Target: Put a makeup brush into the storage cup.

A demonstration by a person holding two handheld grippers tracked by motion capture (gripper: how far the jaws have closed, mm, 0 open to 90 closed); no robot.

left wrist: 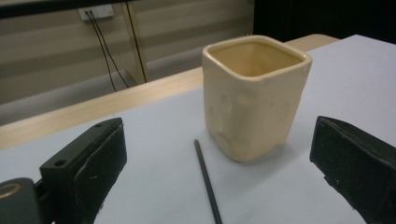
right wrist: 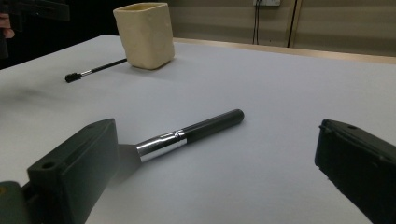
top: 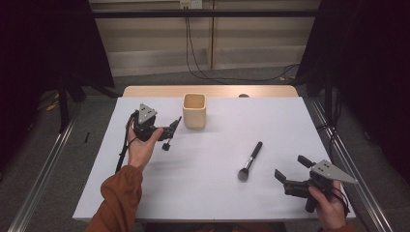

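Note:
A cream square cup (top: 194,110) (left wrist: 256,93) (right wrist: 145,33) stands upright at the back middle of the white table (top: 217,193). Just left of the cup, a person's left hand holds my left gripper (top: 171,131) (left wrist: 217,140) open above the table, aimed at the cup. A thin black brush (left wrist: 208,184) (right wrist: 93,71) lies between its jaws, its dark head (top: 166,146) below the gripper. A thicker makeup brush (top: 250,160) (right wrist: 205,126) with a black handle and silver ferrule lies right of centre. My right gripper (top: 291,167) (right wrist: 218,140) is open and faces it from the front right, holding nothing.
A wooden strip (top: 212,91) runs along the table's far edge. Cables (top: 193,58) hang down the wall behind. Metal rails (top: 348,159) flank the table on the floor. Dark curtains hang at both sides.

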